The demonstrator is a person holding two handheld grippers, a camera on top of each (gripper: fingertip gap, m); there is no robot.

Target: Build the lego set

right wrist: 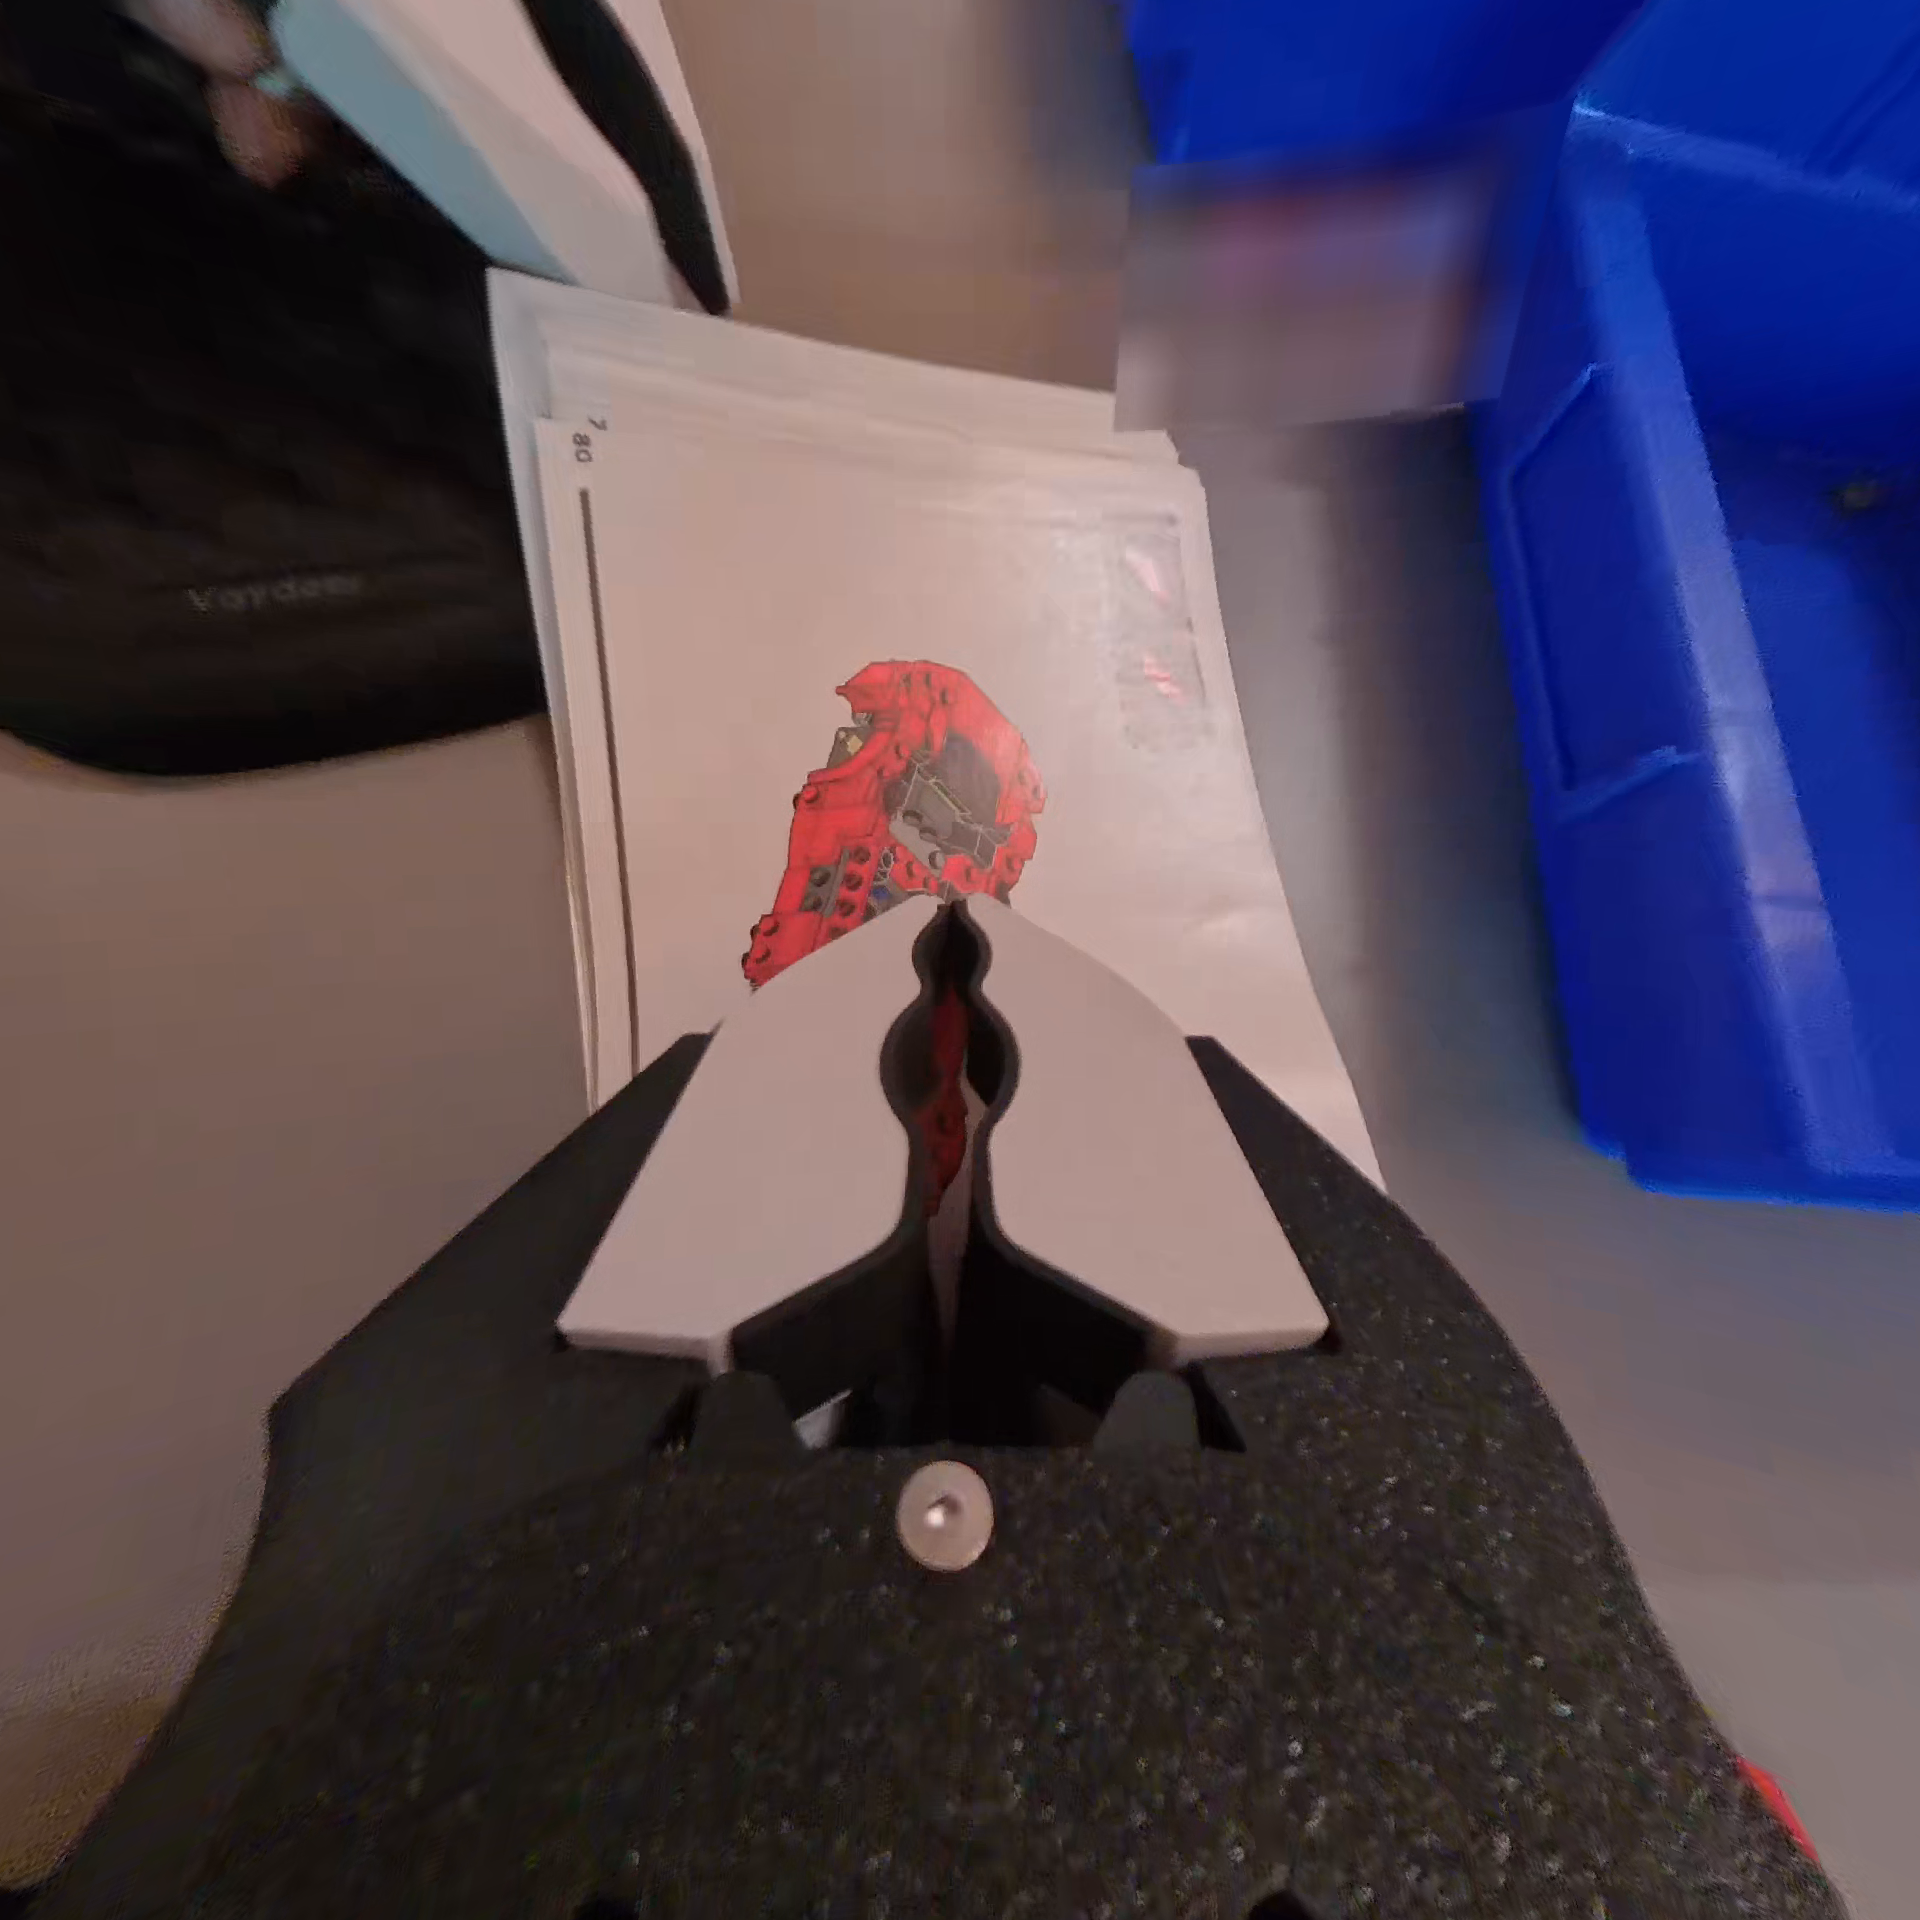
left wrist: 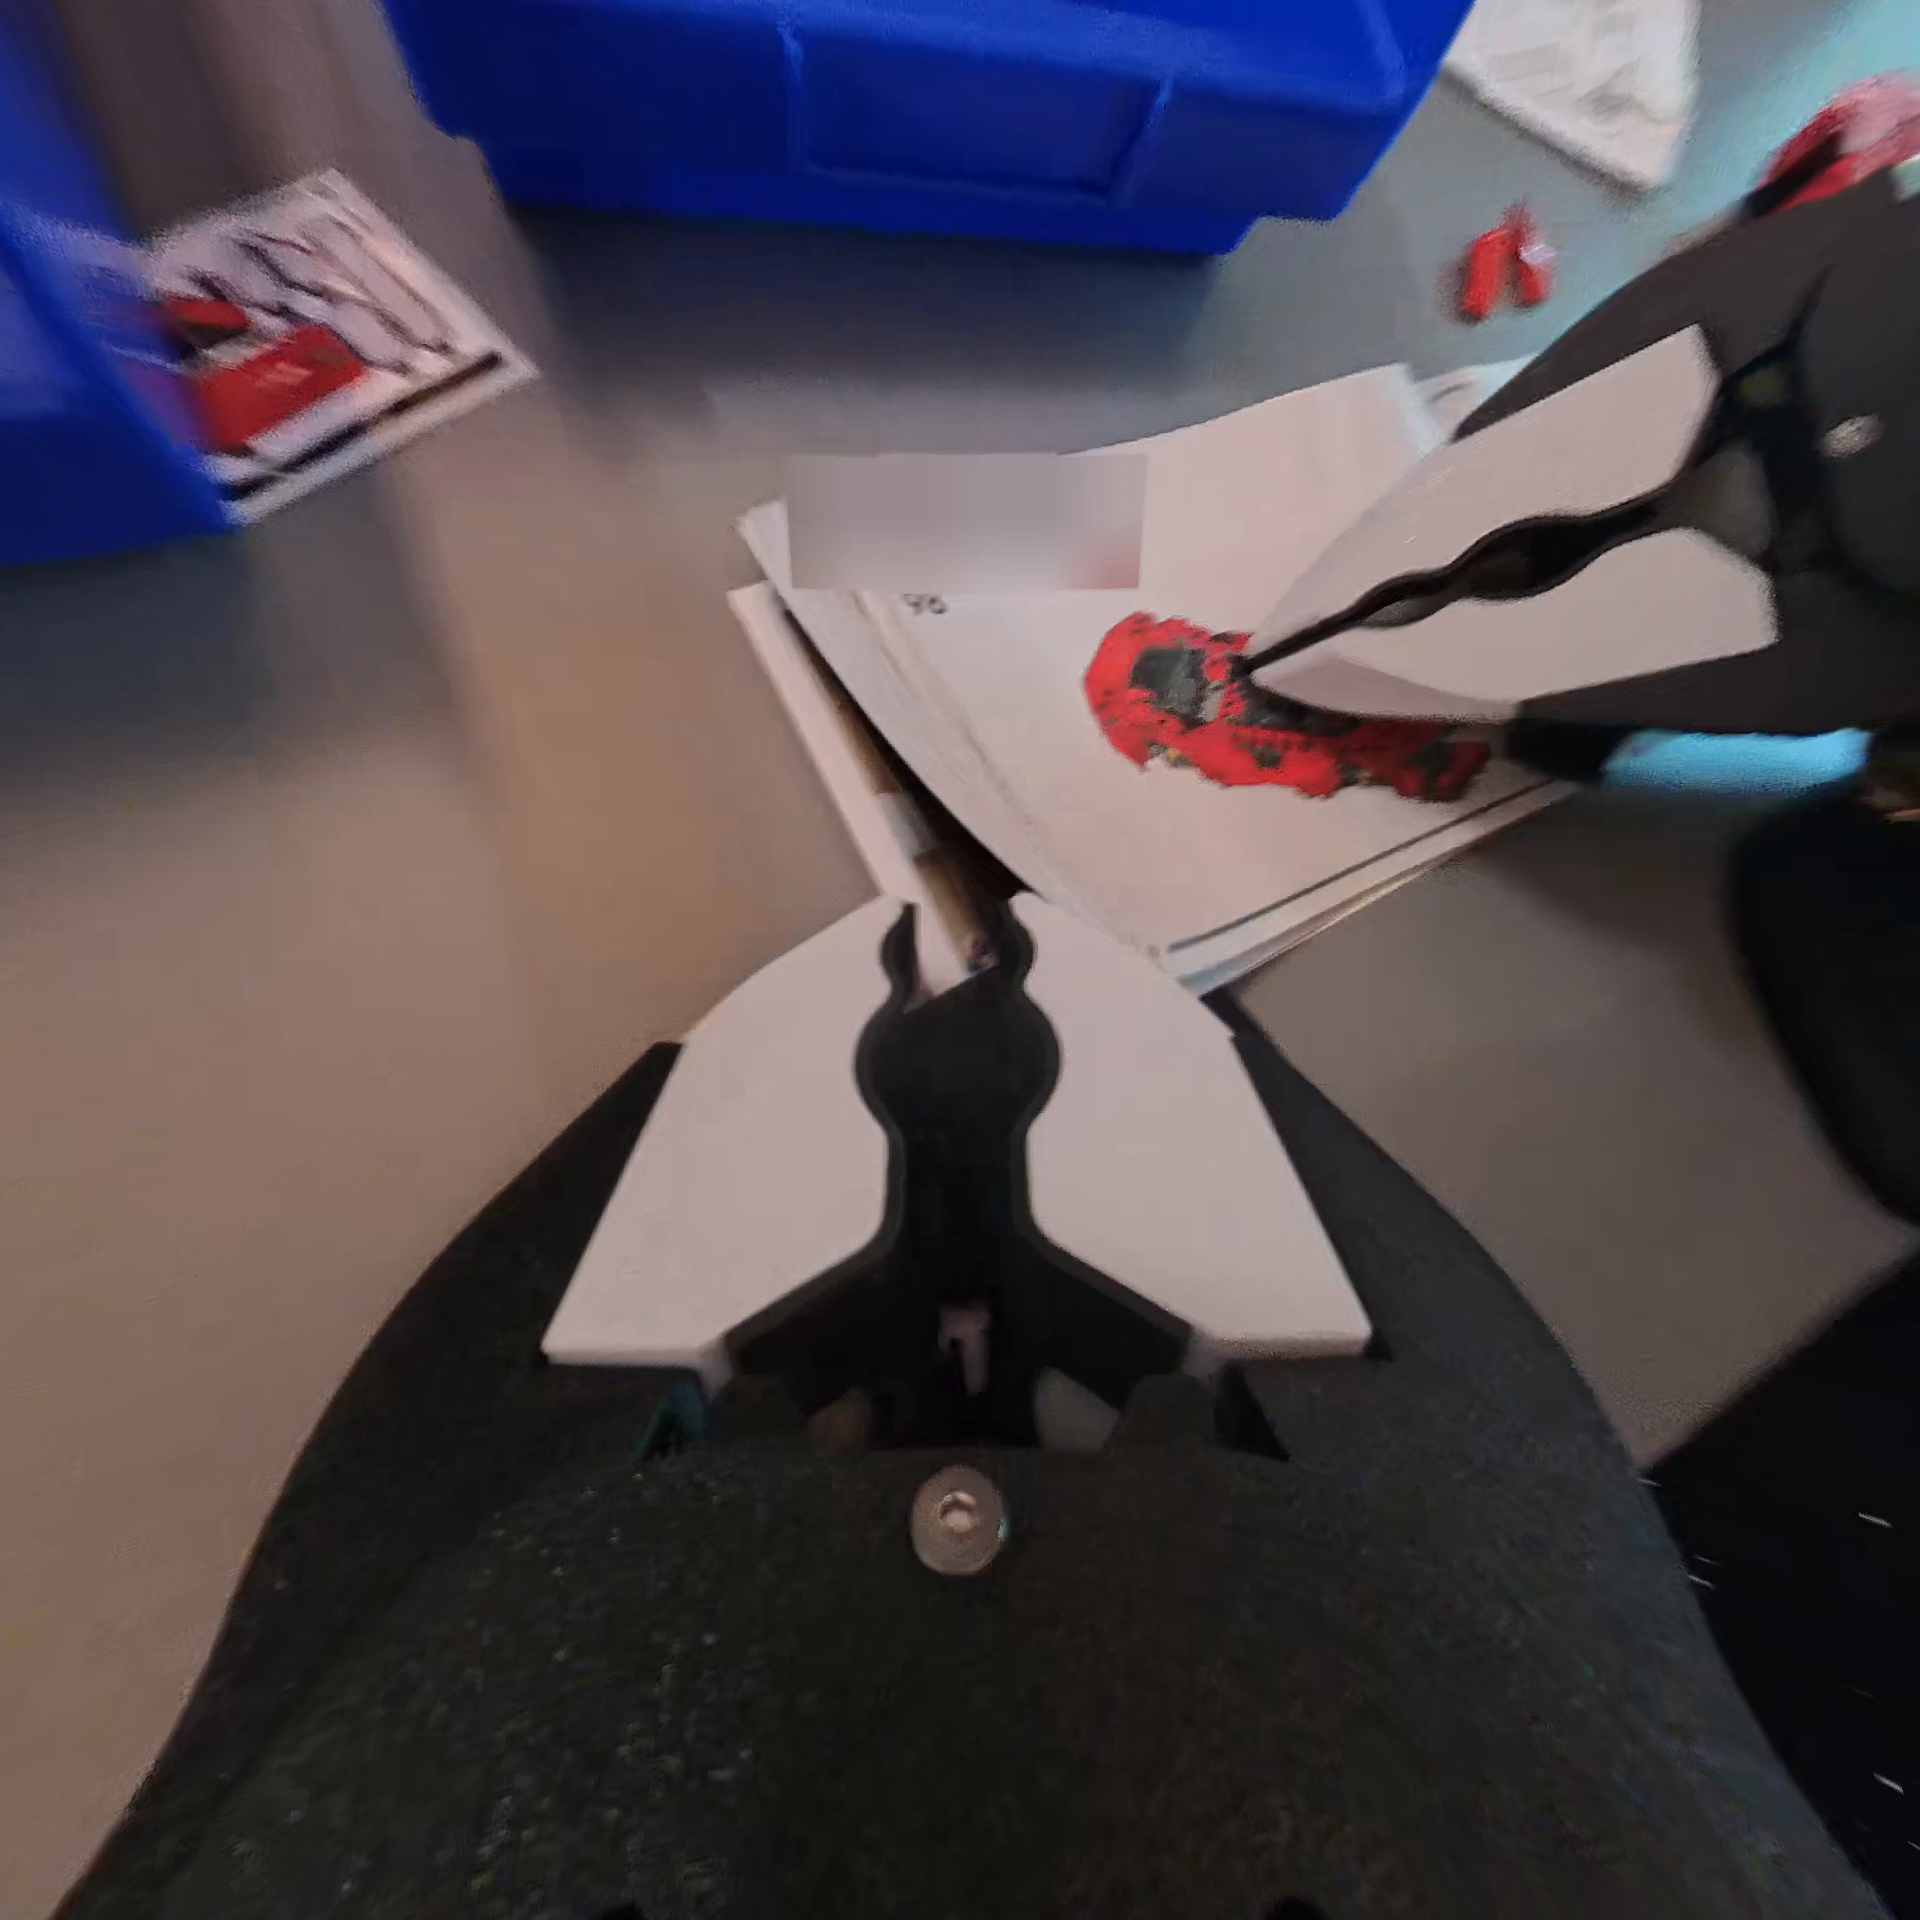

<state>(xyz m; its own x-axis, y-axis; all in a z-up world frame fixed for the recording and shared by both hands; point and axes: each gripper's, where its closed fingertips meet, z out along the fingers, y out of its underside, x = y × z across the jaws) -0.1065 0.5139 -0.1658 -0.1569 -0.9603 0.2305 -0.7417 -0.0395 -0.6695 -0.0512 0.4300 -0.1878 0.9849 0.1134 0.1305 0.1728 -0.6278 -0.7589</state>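
Observation:
The white instruction booklet (left wrist: 1091,831) lies open on the grey table, showing a page with a red car picture (right wrist: 914,800). My left gripper (left wrist: 961,935) is shut on a bundle of the booklet's left-hand pages at its near corner, lifting them off the rest. My right gripper (right wrist: 954,909) is shut, with its tips resting on the open page at the car picture; it also shows in the left wrist view (left wrist: 1257,655). A strip of red and white shows through the gap between its fingers. Whether it pinches a page I cannot tell.
Blue plastic bins stand at the back (left wrist: 914,114), at the left (left wrist: 62,436) and beside the booklet (right wrist: 1714,727). A sticker sheet (left wrist: 322,343) leans on the left bin. Small red pieces (left wrist: 1496,270) and a red built part (left wrist: 1839,156) lie far right. A black bag (right wrist: 239,468) sits close by. The gap from one gripper's tips to the other's is roughly 11 centimeters.

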